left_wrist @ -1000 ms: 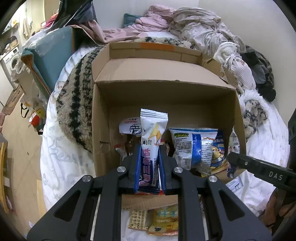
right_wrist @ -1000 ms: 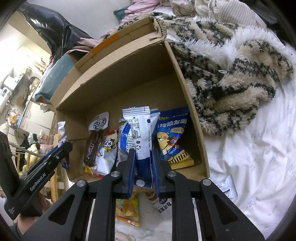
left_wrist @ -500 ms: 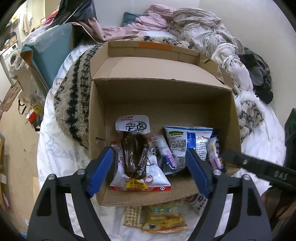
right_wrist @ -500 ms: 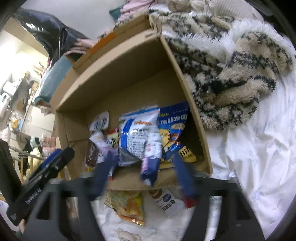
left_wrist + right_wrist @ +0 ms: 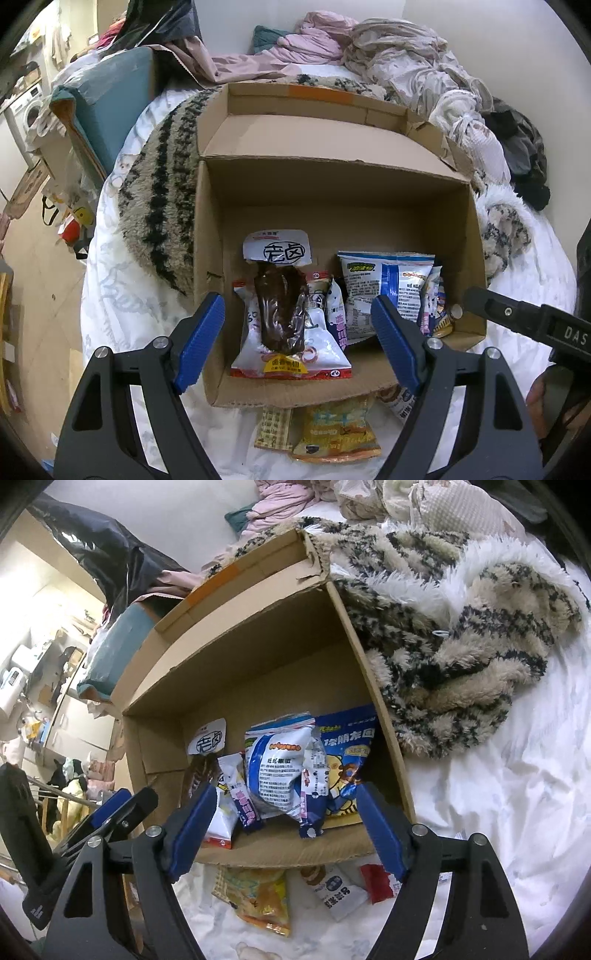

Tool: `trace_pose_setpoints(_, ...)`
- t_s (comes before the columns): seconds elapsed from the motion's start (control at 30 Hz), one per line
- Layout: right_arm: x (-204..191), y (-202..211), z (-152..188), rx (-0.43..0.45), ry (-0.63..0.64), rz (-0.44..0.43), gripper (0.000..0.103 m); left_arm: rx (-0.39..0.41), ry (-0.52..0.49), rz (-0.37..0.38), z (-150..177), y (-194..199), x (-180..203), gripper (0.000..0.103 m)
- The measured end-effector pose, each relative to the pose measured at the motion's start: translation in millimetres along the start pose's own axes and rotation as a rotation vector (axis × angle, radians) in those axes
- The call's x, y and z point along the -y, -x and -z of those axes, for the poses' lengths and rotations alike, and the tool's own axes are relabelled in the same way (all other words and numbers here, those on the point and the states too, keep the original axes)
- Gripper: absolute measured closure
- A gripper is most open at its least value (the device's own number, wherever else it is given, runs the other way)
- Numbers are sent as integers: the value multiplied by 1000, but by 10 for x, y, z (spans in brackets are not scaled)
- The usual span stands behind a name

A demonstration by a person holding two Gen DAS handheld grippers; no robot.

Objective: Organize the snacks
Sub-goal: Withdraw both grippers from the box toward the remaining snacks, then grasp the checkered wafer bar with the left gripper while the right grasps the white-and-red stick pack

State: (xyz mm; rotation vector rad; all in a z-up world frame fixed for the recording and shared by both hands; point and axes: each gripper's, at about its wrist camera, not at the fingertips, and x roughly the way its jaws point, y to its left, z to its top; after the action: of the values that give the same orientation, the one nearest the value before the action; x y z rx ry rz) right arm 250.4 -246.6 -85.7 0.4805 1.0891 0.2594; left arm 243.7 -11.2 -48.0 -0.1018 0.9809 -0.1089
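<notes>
Both grippers are shown with jaws spread wide and nothing between them: the left gripper (image 5: 297, 334) and the right gripper (image 5: 282, 821) are held over the near edge of the cardboard box (image 5: 332, 192). Several snack packets, among them a blue-and-white bag (image 5: 284, 771), are seen piled along the box's near wall. More packets, including a yellow packet (image 5: 258, 897), lie on the bed sheet (image 5: 498, 812) just outside that edge. These are probably best collected next, each being pinched by its sealed end.

The cardboard box (image 5: 332, 192) is plain brown with an orange tape strip. Beside it lies a beige blanket (image 5: 461, 657) with black stripes, on a white bedsheet (image 5: 498, 812). Both grippers' pads (image 5: 201, 341) are blue.
</notes>
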Motion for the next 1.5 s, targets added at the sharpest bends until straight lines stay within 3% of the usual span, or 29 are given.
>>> trace_pose_setpoints(0.17, 39, 60, 27, 13, -23, 1, 22, 13, 17, -18, 36, 174, -134, 24)
trace_pose_setpoints(0.33, 96, 112, 75, 34, -20, 56, 22, 30, 73, -40, 81, 392, -372, 24)
trace_pose_setpoints(0.8, 348, 579, 393, 55, -37, 88, 22, -69, 170, -87, 573, 498, -723, 24)
trace_pose_setpoints(1.07, 805, 705, 595, 39, -252, 52, 22, -138, 210, -83, 718, 362, -769, 24)
trace_pose_setpoints(1.2, 892, 553, 619, -19, -300, 99, 22, -178, 193, -82, 738, 185, -714, 24)
trace_pose_setpoints(1.3, 966, 388, 647, -79, -346, 101, 22, -257, 175, -71, 809, -91, -644, 24)
trace_pose_setpoints(1.5, 957, 349, 629, -84, -340, 98, 22, -358, 11, -69, 931, -651, -271, 41)
